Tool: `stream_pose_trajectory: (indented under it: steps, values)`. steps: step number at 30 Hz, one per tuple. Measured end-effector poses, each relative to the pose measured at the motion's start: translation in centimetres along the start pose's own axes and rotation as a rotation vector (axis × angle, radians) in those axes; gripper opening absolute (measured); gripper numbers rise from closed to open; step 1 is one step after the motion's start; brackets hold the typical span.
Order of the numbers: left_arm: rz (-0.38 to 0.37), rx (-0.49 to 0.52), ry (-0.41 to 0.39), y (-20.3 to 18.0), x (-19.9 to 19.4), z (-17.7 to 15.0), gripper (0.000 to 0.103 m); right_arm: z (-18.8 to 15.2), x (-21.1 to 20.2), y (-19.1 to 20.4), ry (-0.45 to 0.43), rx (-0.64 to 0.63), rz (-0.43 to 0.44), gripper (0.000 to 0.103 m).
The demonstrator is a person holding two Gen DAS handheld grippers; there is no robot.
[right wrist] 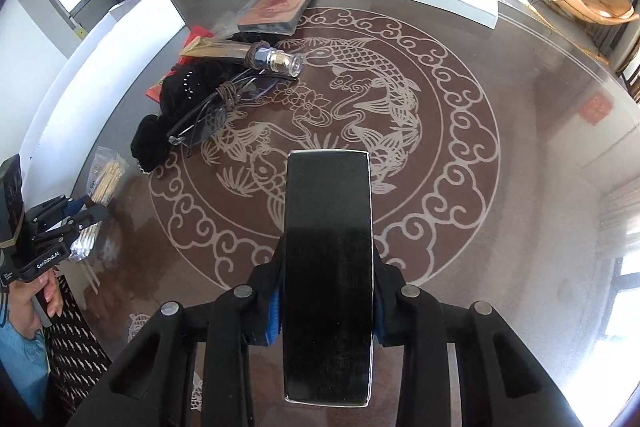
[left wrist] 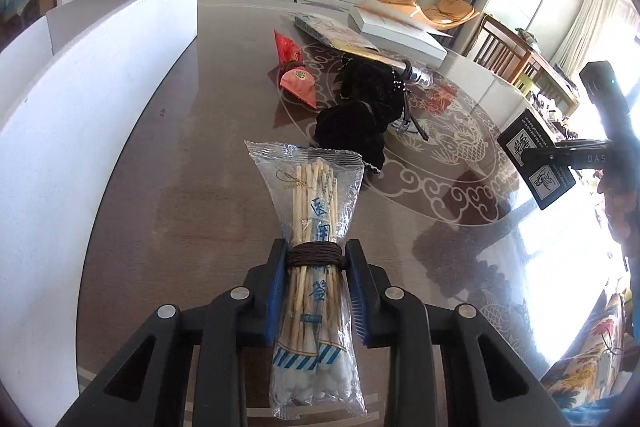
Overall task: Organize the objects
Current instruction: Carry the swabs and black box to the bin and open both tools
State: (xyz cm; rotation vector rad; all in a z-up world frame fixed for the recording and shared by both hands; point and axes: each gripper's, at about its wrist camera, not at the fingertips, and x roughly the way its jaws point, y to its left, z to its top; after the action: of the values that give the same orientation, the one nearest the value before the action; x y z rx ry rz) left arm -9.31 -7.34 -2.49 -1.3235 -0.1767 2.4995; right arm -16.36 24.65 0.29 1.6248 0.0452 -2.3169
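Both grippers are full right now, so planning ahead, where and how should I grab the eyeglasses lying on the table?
Take the eyeglasses at the brown cord wrap, from above, fingers across the folded frame. The lenses are thin and lie nearly flat, partly on the black cloth, so the wrapped bundle looks like the firmest part. Approach from the open table side; the small glass bottle crowds the far end.

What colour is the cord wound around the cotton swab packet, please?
Dark brown cord, clearest in the left wrist view.
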Motion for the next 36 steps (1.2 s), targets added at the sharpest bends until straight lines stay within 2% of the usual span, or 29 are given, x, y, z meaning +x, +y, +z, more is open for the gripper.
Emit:
stream_pose_trajectory:
  steps: [4,7,9,11,15,19,21,22,23,24,26,28,29,30,33,35,36]
  values:
    - [-0.052,-0.076,-0.13,1.0,-5.7,0.1,0.029,1.1,-2.4,4.2,-0.053,-0.02,0.096,0.034]
    - [-0.061,-0.12,-0.231,2.7,-11.0,1.1,0.029,3.3,-3.9,9.7,-0.102,-0.068,0.184,0.034]
    - [-0.031,-0.148,-0.272,4.8,-13.9,1.9,0.029,5.1,-4.3,14.7,-0.127,-0.113,0.257,0.034]
    - [0.032,-0.184,-0.302,7.8,-16.3,2.5,0.029,7.2,-4.6,20.1,-0.152,-0.162,0.33,0.034]
    - [0.171,-0.308,-0.282,14.6,-18.4,2.2,0.029,10.0,-4.1,31.6,-0.184,-0.258,0.455,0.034]
    - [0.275,-0.412,-0.183,18.8,-16.9,0.9,0.03,11.9,-0.7,40.6,-0.176,-0.326,0.456,0.034]
    - [0.312,-0.44,-0.12,19.8,-15.7,0.3,0.037,12.5,1.8,43.1,-0.152,-0.321,0.446,0.039]
    - [0.331,-0.45,-0.102,20.0,-15.3,0.0,0.052,12.7,2.9,43.9,-0.144,-0.313,0.425,0.043]
    - [0.351,-0.453,-0.098,20.0,-15.1,-0.3,0.069,12.8,3.8,44.4,-0.143,-0.302,0.402,0.055]
    - [0.37,-0.451,-0.108,19.8,-15.1,-0.7,0.075,12.8,4.2,44.3,-0.149,-0.289,0.392,0.06]
    - [0.39,-0.436,-0.145,19.0,-15.4,-1.2,0.077,12.4,3.8,43.3,-0.181,-0.261,0.406,0.061]
    - [0.384,-0.415,-0.176,17.5,-15.8,-1.4,0.077,11.6,2.5,41.3,-0.241,-0.262,0.392,0.074]
    - [0.371,-0.401,-0.19,16.6,-15.8,-1.3,0.077,11.0,1.7,39.7,-0.279,-0.273,0.359,0.083]
    - [0.351,-0.385,-0.203,15.3,-15.9,-1.2,0.077,10.2,1.2,38.2,-0.319,-0.283,0.315,0.09]
    - [0.259,-0.318,-0.235,9.9,-15.7,-0.6,0.084,6.9,-0.3,32.6,-0.405,-0.287,0.168,0.094]
    - [0.188,-0.258,-0.246,6.1,-14.8,-0.2,0.099,4.5,-0.2,27.8,-0.422,-0.25,0.076,0.094]
    - [0.154,-0.23,-0.241,4.3,-14.1,0.0,0.102,3.3,0.0,25.0,-0.425,-0.221,0.031,0.094]
